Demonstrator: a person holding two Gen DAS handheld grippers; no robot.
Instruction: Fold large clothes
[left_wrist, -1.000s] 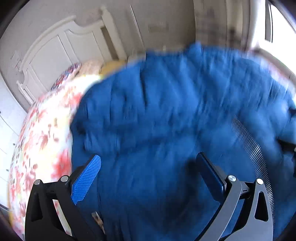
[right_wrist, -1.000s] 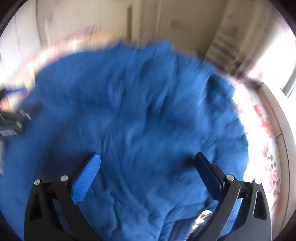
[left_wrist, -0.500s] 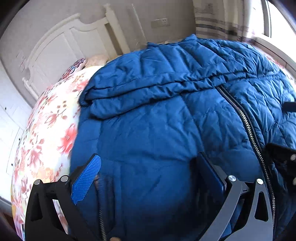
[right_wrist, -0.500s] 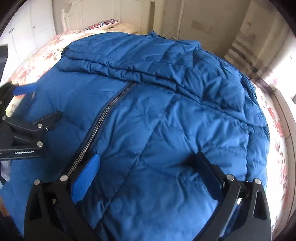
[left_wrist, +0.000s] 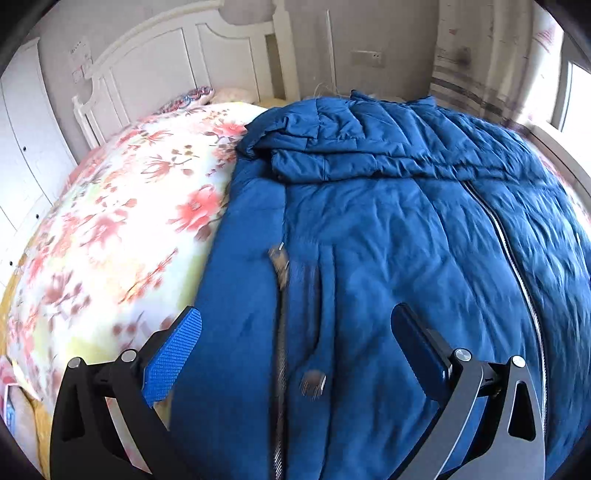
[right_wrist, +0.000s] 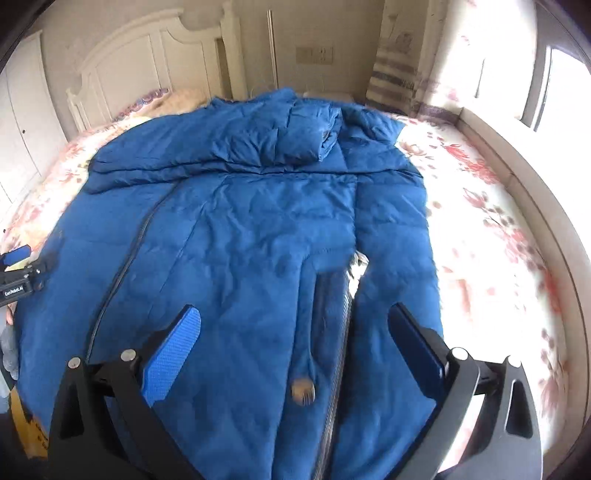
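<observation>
A bed (left_wrist: 110, 229) with a floral cover carries the blue padded coat (left_wrist: 388, 240) spread flat ahead of both tongs (sleeves folded across its far end), floral cover bare to either side.

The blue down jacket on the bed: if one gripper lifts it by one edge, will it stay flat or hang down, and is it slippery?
The blue down jacket would probably sag and drape, since its quilted fill lies in soft wrinkles. It looks puffy, so likely light for its bulk. Its smooth shell may slip on the floral bedspread.
</observation>
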